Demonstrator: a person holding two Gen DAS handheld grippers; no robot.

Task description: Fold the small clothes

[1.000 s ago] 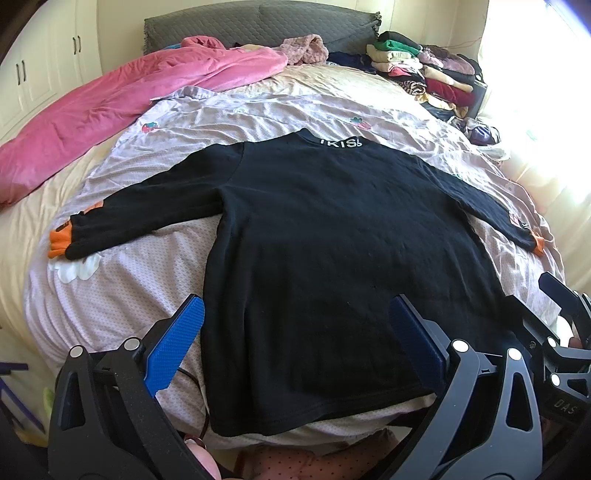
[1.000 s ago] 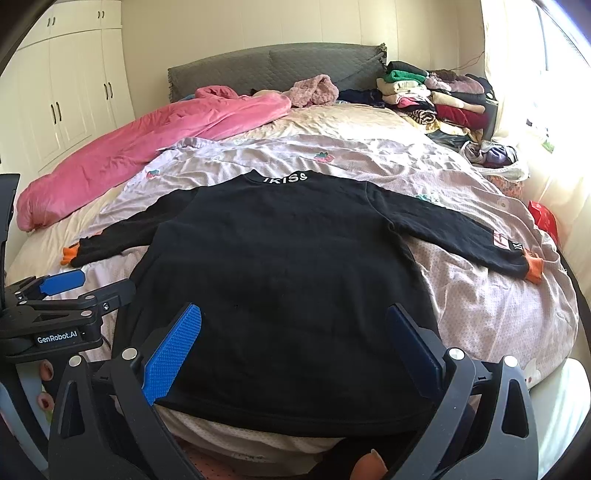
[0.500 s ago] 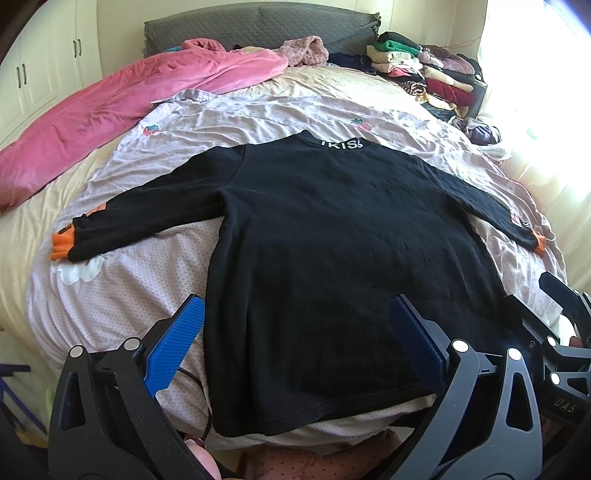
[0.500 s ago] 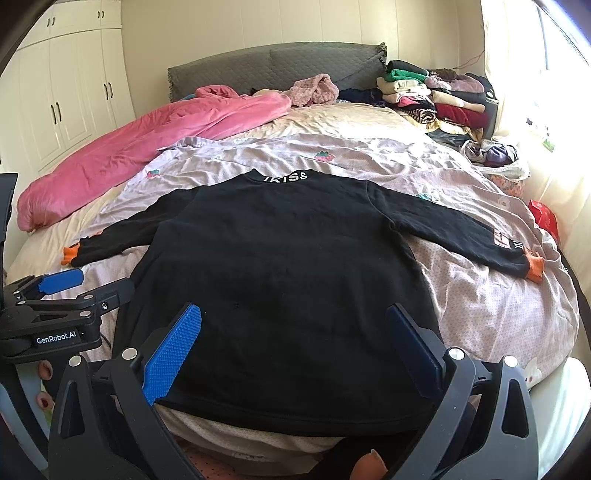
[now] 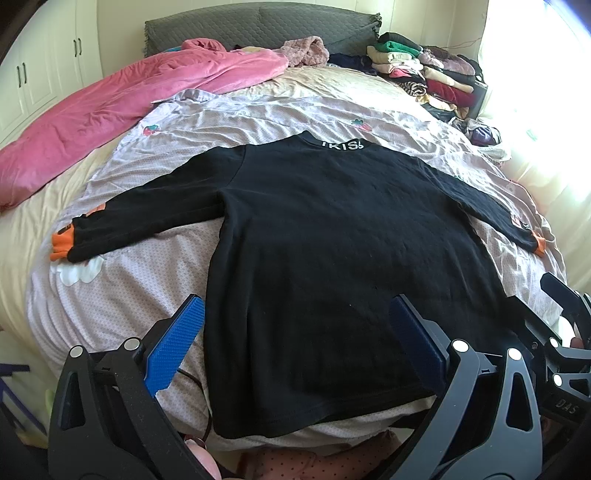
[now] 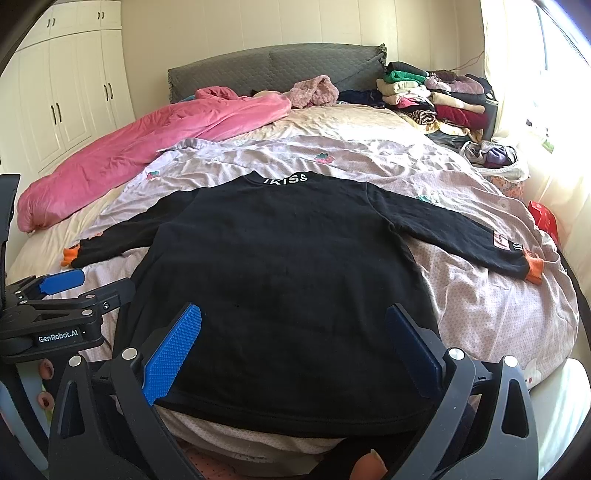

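A black long-sleeved shirt (image 5: 325, 251) with orange cuffs and white letters at the collar lies flat on the bed, both sleeves spread out; it also shows in the right wrist view (image 6: 280, 273). My left gripper (image 5: 295, 339) is open and empty above the shirt's hem, towards its left side. My right gripper (image 6: 295, 343) is open and empty above the hem, towards its right side. The left gripper also shows at the left edge of the right wrist view (image 6: 66, 295), and the right gripper at the right edge of the left wrist view (image 5: 554, 325).
A lilac patterned sheet (image 5: 155, 288) lies under the shirt. A pink quilt (image 5: 122, 107) lies at the far left. A pile of folded clothes (image 5: 424, 74) stands at the far right by the grey headboard (image 5: 258, 26). White wardrobes (image 6: 66, 96) stand at the left.
Both grippers stay open above the hem. The left wrist view has shifted slightly, so the shirt sits a little lower in it. The right wrist view is almost unchanged.
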